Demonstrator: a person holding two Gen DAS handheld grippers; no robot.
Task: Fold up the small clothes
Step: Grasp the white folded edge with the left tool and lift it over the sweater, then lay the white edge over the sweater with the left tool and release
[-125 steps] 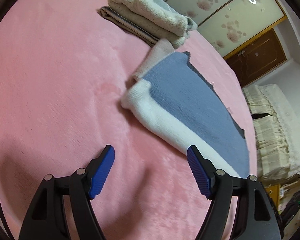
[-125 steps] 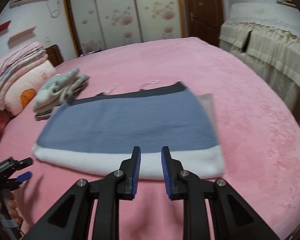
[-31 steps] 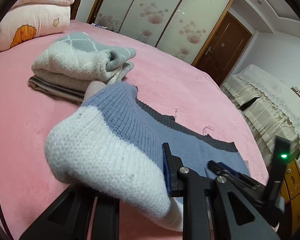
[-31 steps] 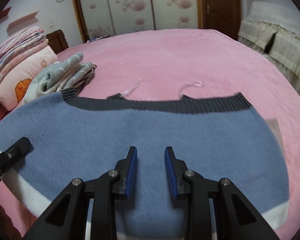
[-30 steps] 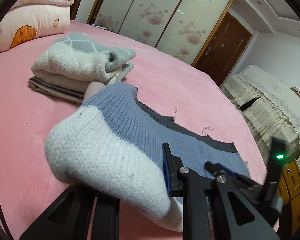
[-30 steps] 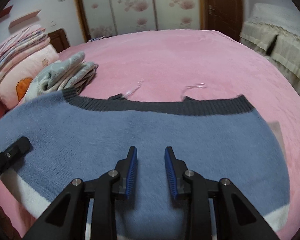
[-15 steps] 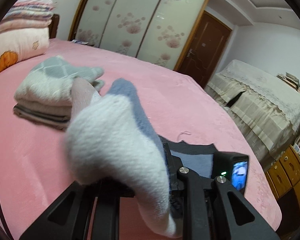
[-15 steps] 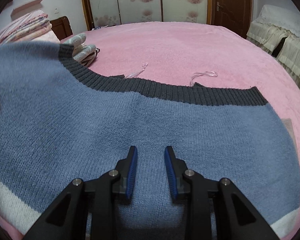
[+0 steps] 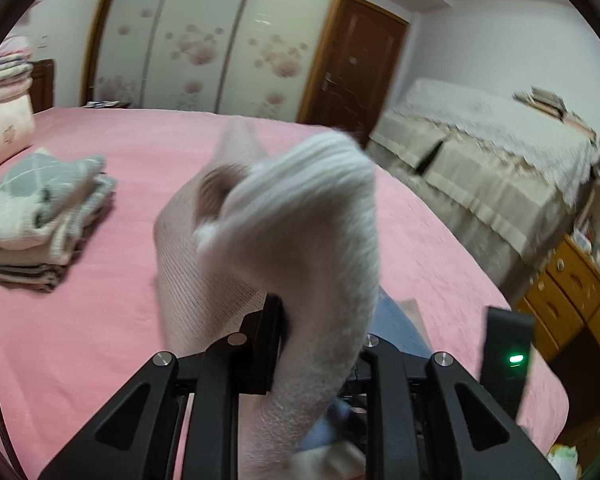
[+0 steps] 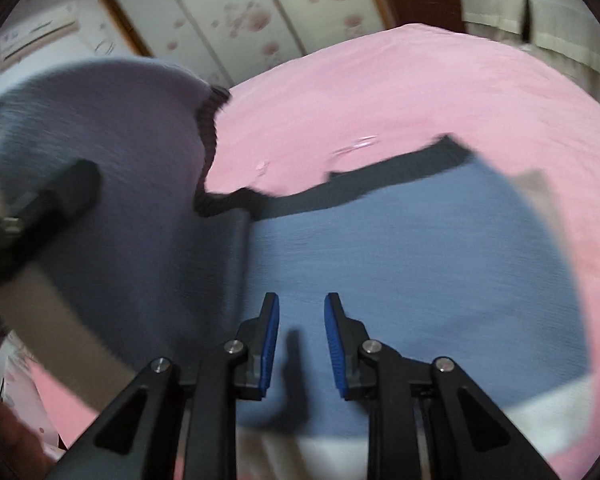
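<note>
Half a second ago the blue sweater (image 10: 400,248) lay nearly flat under the right gripper (image 10: 302,332); now its left side is lifted well off the pink bed (image 10: 400,92) and swung over toward the right, with a crease running up just left of that gripper; the right gripper sits as it did, blue pads a narrow gap apart, nothing between them, low over the flat blue part. In the left wrist view the white hem (image 9: 300,248) has risen higher and fills the middle; the left gripper (image 9: 312,344) is clamped on that hem, its pads buried in the knit. Both views are blurred; the dark ribbed edge (image 10: 384,180) smears. The folded stack (image 9: 40,216) lies far left on the bed; the near white band is cut off by the frame.
</note>
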